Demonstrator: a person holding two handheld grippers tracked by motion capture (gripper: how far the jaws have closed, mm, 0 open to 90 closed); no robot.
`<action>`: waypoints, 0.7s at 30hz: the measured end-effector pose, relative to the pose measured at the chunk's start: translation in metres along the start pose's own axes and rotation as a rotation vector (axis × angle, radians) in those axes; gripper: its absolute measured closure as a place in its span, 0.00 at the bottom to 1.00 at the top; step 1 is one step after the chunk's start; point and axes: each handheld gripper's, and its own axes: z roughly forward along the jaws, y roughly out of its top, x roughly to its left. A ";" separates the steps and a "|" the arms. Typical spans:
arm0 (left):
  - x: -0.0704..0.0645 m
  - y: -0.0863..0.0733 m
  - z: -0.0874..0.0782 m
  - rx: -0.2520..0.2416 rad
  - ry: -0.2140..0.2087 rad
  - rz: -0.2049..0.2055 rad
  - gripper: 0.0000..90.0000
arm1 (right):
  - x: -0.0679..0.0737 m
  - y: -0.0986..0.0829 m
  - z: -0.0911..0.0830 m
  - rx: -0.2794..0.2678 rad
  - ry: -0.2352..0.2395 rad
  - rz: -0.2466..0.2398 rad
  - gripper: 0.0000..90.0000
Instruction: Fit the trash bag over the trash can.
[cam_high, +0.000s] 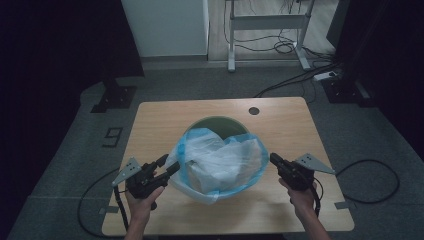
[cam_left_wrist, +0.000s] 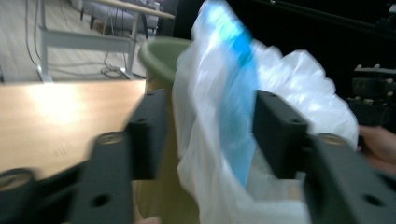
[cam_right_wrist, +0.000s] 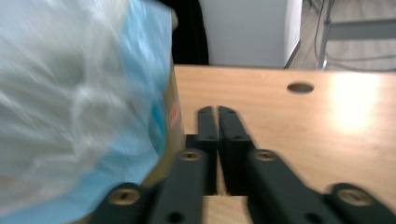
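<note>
Two handheld grippers, matte black throughout. Left gripper (cam_high: 168, 164): flat bar-like jaws with round screw heads and small holes, grey three-cornered plate on top dotted with holes, black cable trailing behind. Right gripper (cam_high: 272, 157): same black build, long narrow jaws, brassy round screws at the joints, matching grey plate, black cable. Bare forearms, no sleeves.
</note>
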 end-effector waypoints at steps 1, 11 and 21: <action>-0.001 0.007 0.000 0.006 -0.008 0.009 0.40 | 0.000 0.003 -0.002 -0.010 -0.009 -0.006 0.86; 0.010 0.044 0.030 0.111 -0.057 0.051 0.38 | 0.007 0.023 -0.010 -0.066 0.088 -0.015 0.60; 0.009 0.048 0.059 0.214 -0.091 0.082 0.54 | 0.021 0.036 0.009 -0.012 0.252 -0.066 0.34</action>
